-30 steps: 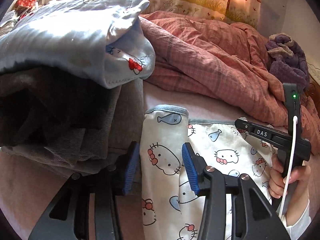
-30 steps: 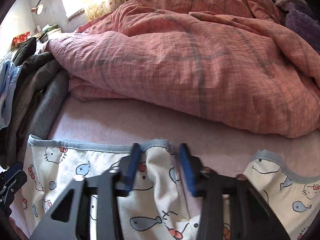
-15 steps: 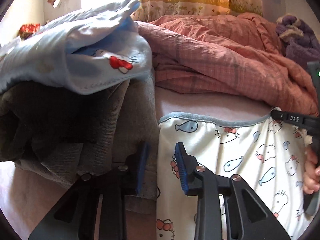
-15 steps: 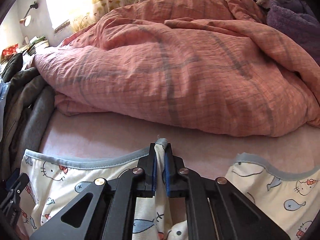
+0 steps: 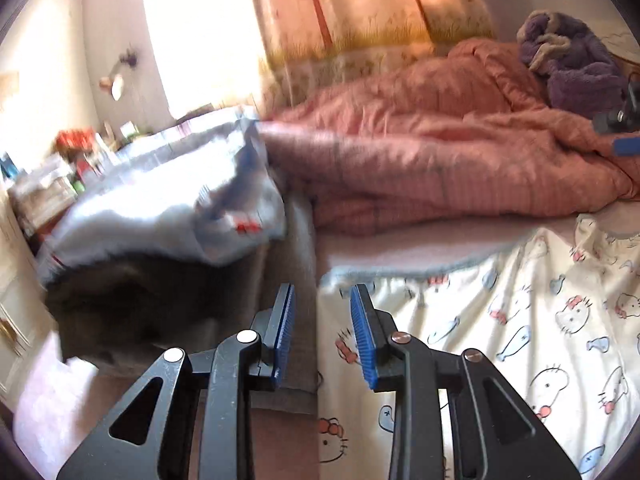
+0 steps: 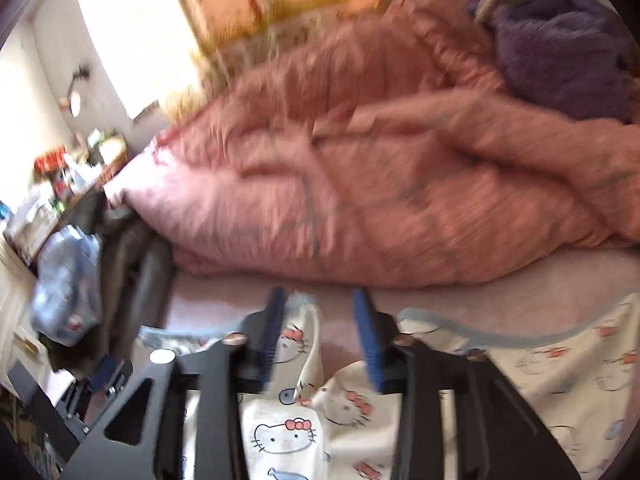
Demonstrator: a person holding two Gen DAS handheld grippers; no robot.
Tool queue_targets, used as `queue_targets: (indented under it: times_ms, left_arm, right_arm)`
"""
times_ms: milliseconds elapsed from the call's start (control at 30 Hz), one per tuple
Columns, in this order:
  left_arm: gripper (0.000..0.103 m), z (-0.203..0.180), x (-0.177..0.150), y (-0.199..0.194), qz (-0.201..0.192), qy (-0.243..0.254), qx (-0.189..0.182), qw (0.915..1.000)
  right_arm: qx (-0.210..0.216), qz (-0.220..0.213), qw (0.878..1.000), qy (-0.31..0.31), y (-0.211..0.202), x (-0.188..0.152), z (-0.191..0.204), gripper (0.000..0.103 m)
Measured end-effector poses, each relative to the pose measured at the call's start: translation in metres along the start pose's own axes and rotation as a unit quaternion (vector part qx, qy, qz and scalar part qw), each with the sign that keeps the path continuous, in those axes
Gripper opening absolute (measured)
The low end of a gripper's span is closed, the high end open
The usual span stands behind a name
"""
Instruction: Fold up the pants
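While both grippers' fingers stand released, cream cat-and-fish print pants (image 5: 520, 320) spread flat, blue-grey waistband (image 6: 480, 334), rumpled centre fold.

No lettering, label, brand name or number can be read in either view. The pants (image 5: 520, 320), spread across the lower right of the left wrist view, carry only printed cartoon cat faces with red bows and small blue fish, no words. Packages on the cluttered shelf (image 5: 52, 168) at the left edge are too blurred for any text to be read.
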State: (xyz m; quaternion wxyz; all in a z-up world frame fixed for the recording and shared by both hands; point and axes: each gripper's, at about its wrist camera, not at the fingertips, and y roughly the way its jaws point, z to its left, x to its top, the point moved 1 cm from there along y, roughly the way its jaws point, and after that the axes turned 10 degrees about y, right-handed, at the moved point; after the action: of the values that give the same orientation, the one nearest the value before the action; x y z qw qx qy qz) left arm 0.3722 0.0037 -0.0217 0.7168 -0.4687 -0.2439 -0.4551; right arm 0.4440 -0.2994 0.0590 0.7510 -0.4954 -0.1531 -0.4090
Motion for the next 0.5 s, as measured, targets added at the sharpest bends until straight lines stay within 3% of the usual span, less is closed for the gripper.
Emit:
queue_targets:
  times_ms: [67, 100, 167, 267, 367, 433, 500]
  left_arm:
    - [0.031, 0.005, 0.011, -0.016, -0.006, -0.017, 0.015, 0.9997]
    - [0.031, 0.007, 0.018, -0.021, -0.002, -0.035, -0.003, 0.9994]
    - [0.031, 0.003, 0.039, -0.021, 0.01, -0.051, -0.077, 0.9957]
    - [0.031, -0.039, 0.076, -0.025, 0.006, 0.008, -0.13, 0.9914]
    - [0.031, -0.098, 0.108, -0.02, 0.012, 0.048, -0.219, 0.9744]
    - [0.031, -0.14, 0.121, -0.009, 0.031, 0.061, -0.275, 0.959]
    - [0.034, -0.182, 0.13, 0.001, 0.052, 0.085, -0.295, 0.9502]
  right_arm:
    - [-0.007, -0.024, 1.0, 0.009, -0.029, 0.011, -0.015, 0.062]
    - [-0.01, -0.033, 0.999, 0.018, -0.043, 0.018, -0.029, 0.062]
    - [-0.019, -0.044, 0.998, 0.028, -0.06, 0.026, -0.055, 0.062]
    - [-0.069, -0.065, 0.995, 0.027, -0.079, 0.036, -0.102, 0.062]
    - [-0.115, -0.077, 0.99, 0.036, -0.085, 0.041, -0.148, 0.062]
    - [-0.146, -0.06, 0.985, 0.067, -0.085, 0.036, -0.187, 0.062]
    - [-0.168, -0.04, 0.981, 0.085, -0.078, 0.036, -0.212, 0.062]
